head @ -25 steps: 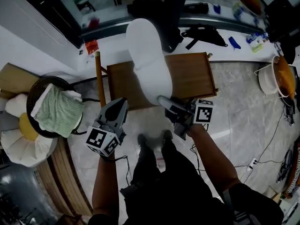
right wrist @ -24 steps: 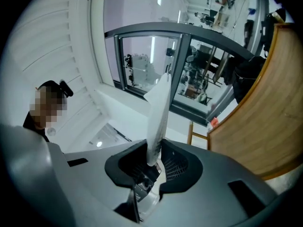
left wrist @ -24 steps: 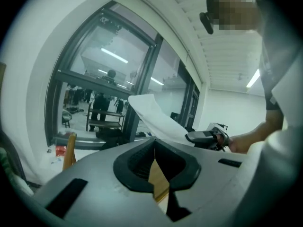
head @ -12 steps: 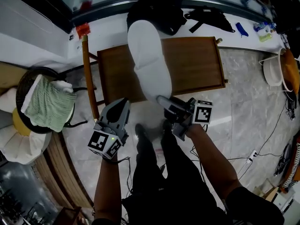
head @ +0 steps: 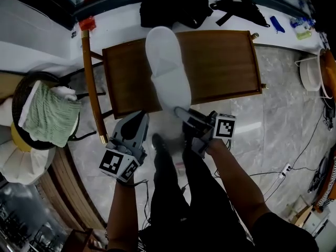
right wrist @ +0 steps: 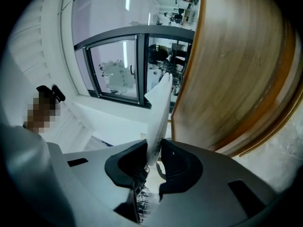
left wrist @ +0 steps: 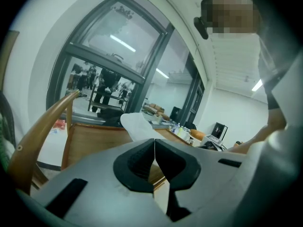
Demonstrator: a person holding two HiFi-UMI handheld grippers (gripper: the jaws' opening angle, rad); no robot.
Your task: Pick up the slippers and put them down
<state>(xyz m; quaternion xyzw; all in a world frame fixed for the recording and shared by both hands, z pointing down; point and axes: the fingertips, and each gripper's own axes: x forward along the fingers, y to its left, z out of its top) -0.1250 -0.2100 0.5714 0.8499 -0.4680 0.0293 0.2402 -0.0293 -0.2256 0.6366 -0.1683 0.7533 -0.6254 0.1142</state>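
A white slipper [head: 167,67] hangs over the wooden chair seat [head: 220,67], sole up, reaching away from me. My right gripper [head: 181,112] is shut on its near end; in the right gripper view the slipper [right wrist: 158,108] stands edge-on between the pads. My left gripper [head: 137,121] is beside it on the left, over the seat's front corner, its jaws shut with nothing between them. In the left gripper view the left gripper [left wrist: 154,157] points at the slipper [left wrist: 137,125] over the seat.
The chair's curved wooden backrest [head: 90,83] runs down the left. A dark round basket with a green towel [head: 50,114] stands left of it. Black bags [head: 173,4] lie beyond the chair. A white bowl [head: 312,72] and cables are at the right on the marble floor.
Both grippers have come down towards the chair, and the slipper has sunk with the right one. The chair seat now fills more of the head view.
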